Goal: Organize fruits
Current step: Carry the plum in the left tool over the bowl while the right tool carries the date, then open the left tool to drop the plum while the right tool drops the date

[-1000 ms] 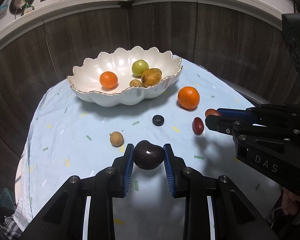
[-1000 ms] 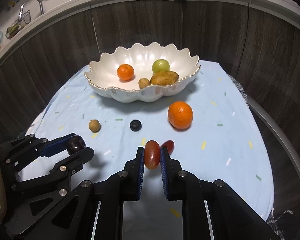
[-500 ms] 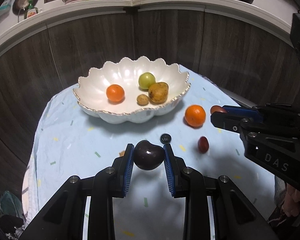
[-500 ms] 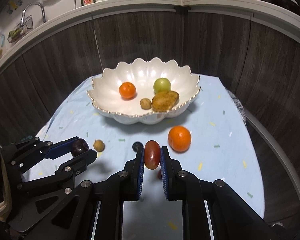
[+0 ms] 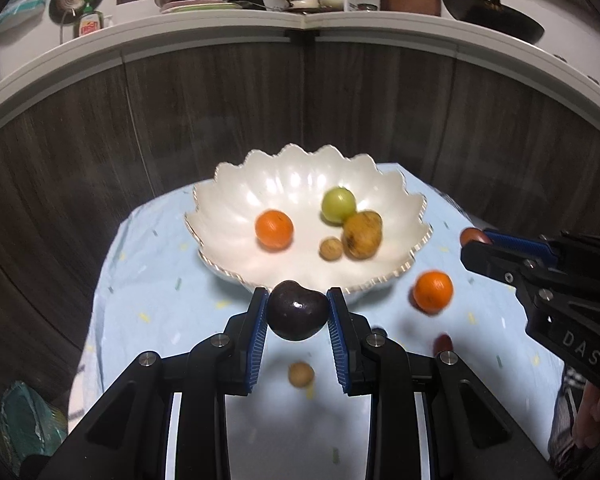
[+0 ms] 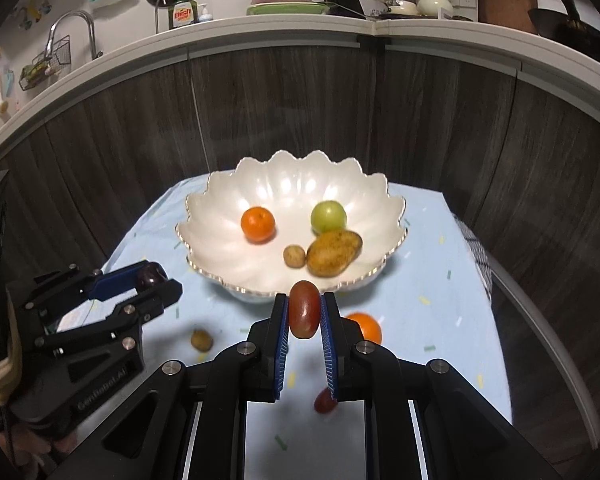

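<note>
Before the white bowl, left gripper clamps dark plum; right gripper pinches red grape.

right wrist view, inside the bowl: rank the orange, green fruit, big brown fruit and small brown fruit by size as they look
1. big brown fruit
2. orange and green fruit, alike
3. small brown fruit

Home kitchen: dish-soap bottle, wok.
</note>
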The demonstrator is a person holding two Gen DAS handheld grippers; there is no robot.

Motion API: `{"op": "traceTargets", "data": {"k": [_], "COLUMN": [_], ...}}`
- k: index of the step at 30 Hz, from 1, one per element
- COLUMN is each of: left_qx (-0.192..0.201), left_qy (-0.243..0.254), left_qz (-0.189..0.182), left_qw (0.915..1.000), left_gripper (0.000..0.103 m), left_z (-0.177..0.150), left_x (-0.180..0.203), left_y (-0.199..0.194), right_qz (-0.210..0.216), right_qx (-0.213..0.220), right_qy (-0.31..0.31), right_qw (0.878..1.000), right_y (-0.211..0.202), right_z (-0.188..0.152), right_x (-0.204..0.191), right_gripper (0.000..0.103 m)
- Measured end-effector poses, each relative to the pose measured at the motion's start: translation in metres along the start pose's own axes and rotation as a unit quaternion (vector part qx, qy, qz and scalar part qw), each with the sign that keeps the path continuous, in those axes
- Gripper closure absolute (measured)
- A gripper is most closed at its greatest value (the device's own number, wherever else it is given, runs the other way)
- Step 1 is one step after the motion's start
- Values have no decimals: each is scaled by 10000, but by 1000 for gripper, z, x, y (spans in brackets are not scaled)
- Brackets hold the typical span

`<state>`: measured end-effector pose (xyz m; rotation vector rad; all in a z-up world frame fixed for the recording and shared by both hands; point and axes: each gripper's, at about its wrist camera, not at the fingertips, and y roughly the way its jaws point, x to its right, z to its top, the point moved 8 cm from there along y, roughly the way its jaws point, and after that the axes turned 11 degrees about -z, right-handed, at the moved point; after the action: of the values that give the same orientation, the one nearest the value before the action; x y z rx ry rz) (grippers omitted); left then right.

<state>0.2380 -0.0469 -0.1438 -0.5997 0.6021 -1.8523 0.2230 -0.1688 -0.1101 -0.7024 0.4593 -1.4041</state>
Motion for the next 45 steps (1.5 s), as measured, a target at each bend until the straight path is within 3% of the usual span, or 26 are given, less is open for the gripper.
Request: {"op": "traceTargets", "data": {"k": [18, 42, 44, 45], "left_qx": [61, -370, -383, -371], "left_qy": [-19, -138, -145, -150], "left_qz": [151, -46, -34, -14], "left_qw": [9999, 9992, 9992, 9992], "left_gripper": [73, 73, 68, 60], "left_z": [50, 48, 47, 48], "left_x": [-44, -61, -62, -62], "left_y": [38, 84, 84, 84], "right_qz": [98, 284, 264, 253], "right_qx": [-216, -760, -779, -787], "right_qy": [175, 48, 48, 50], "right_qw": [9996, 9967, 9966, 9966], "right_y": [47, 90, 90, 90], "right_z": [37, 23, 22, 22], "right_x": [-10, -28, -29, -28], "right_gripper": [86, 86, 85, 85]}}
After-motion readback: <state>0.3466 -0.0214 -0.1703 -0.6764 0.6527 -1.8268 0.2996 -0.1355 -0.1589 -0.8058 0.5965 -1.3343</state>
